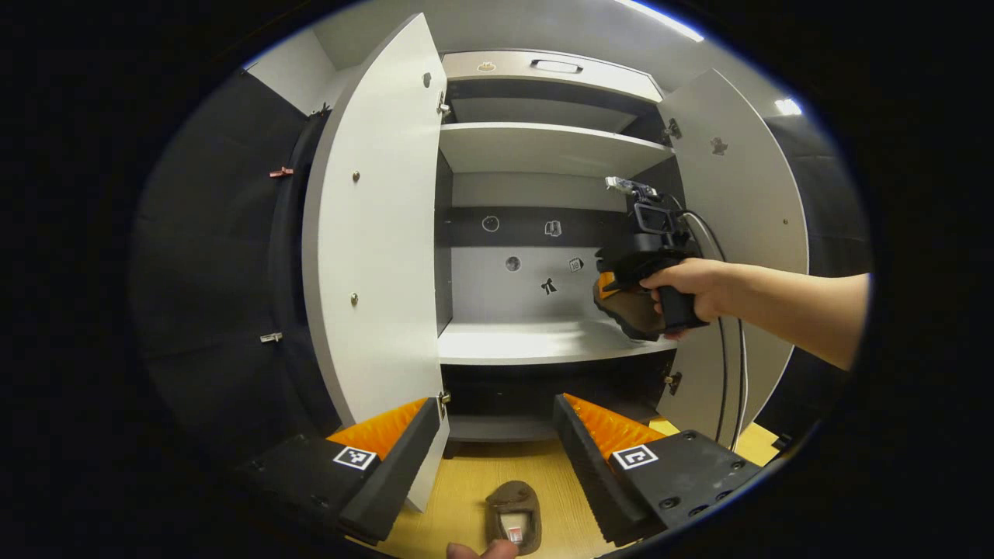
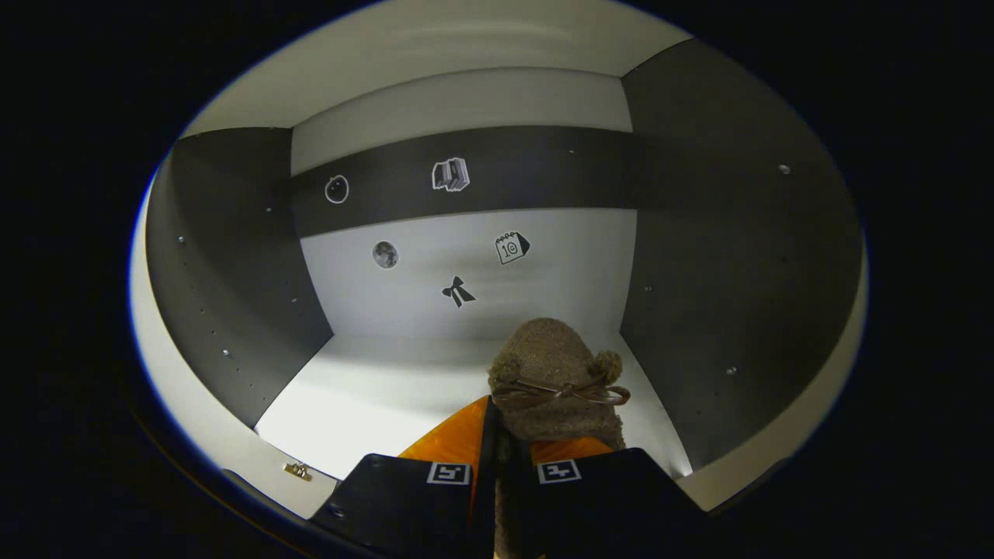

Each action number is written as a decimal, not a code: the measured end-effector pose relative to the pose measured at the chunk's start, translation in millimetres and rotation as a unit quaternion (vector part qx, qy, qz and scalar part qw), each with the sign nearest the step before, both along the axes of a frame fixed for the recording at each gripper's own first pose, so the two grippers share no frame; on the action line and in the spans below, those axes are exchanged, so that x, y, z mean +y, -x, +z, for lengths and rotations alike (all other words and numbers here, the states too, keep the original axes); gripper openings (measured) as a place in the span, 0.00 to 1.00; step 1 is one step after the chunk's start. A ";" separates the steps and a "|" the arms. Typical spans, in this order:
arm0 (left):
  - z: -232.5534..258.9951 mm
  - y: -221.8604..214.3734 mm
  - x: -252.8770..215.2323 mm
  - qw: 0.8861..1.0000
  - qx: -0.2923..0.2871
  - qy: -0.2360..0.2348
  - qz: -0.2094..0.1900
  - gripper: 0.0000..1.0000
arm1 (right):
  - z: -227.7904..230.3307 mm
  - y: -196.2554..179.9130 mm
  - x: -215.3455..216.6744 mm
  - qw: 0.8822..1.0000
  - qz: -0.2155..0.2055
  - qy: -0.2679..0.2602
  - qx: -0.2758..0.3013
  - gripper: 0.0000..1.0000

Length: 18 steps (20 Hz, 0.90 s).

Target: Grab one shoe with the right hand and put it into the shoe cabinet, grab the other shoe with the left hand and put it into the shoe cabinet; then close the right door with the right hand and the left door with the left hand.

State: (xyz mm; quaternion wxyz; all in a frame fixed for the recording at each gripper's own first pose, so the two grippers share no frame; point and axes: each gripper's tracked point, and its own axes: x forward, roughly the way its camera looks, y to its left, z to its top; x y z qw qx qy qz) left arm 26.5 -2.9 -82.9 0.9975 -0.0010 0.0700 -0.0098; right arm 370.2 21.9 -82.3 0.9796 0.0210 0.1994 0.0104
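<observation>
A: Your right gripper (image 2: 501,446) jaws pinch one shoe (image 2: 555,380) above the shoe cabinet (image 1: 543,341) shelf, ready to set down.

B: And your left gripper (image 1: 497,435) jaws are spread over the other shoe (image 1: 514,516) on the floor (image 1: 466,481).

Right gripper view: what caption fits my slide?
Right gripper carries a fuzzy brown shoe over the cabinet shelf.

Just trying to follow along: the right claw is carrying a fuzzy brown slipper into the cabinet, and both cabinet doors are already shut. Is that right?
Not quite. The right claw does carry the fuzzy brown slipper into the cabinet, but the left gripper view shows the left door and right door standing wide open.
</observation>
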 end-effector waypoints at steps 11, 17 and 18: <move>-10.8 -2.0 3.3 1.000 0.016 0.006 0.018 0.95 | -54.1 -55.9 -1.2 0.999 -0.018 0.001 0.038 0.17; -22.3 -1.2 5.7 1.000 0.026 0.006 0.015 0.95 | -48.5 -28.4 9.4 0.999 0.005 0.018 0.048 0.53; -24.2 -1.4 5.5 1.000 0.028 0.004 0.013 0.95 | -43.8 -23.1 11.4 0.999 0.010 0.019 0.041 0.76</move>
